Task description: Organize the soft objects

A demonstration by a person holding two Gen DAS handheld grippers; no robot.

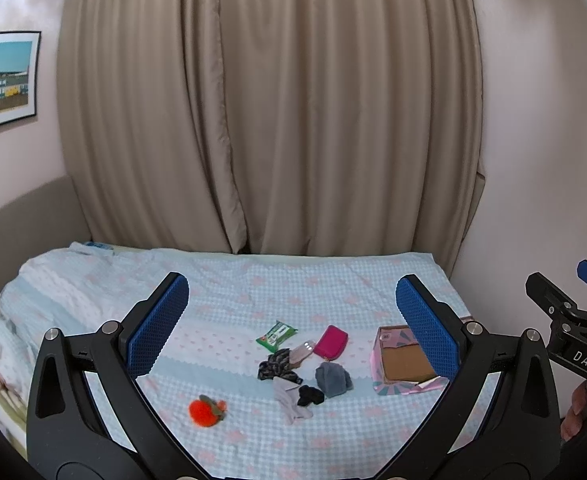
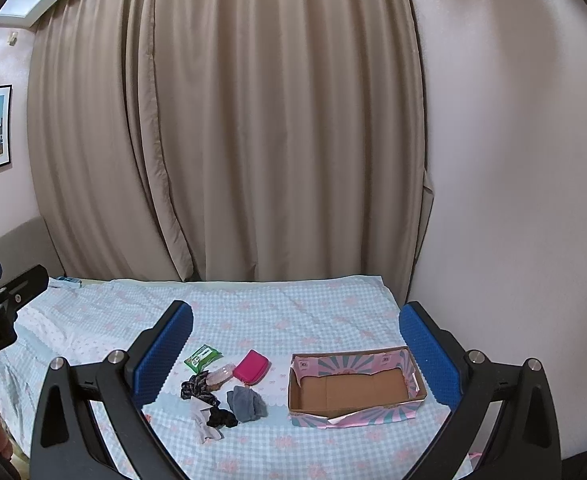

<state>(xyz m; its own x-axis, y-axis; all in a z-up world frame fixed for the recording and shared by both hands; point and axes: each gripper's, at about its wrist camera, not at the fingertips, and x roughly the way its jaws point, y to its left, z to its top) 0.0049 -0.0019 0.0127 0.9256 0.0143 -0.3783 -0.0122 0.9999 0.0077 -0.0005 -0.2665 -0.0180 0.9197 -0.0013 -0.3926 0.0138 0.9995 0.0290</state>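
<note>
A small heap of soft items lies on the bed: a grey cloth [image 1: 332,378] [image 2: 247,403], a black scrunchie [image 1: 310,395] [image 2: 221,417], a patterned dark fabric [image 1: 277,365] [image 2: 197,386], a white sock [image 1: 291,402] [image 2: 206,424], a magenta pouch [image 1: 330,342] [image 2: 251,367] and a green wipes pack [image 1: 276,335] [image 2: 202,357]. An orange fuzzy toy [image 1: 206,410] sits apart at the left. An empty pink cardboard box [image 1: 401,364] [image 2: 353,386] stands to the right. My left gripper [image 1: 291,320] and right gripper [image 2: 295,344] both hover open above the bed, holding nothing.
The bed carries a blue-and-pink checked sheet [image 1: 253,292] with a rumpled quilt [image 1: 53,292] at the left. Beige curtains [image 1: 269,112] hang behind it; a wall [image 2: 513,160] bounds the right side. A framed picture [image 1: 1,80] hangs on the left wall.
</note>
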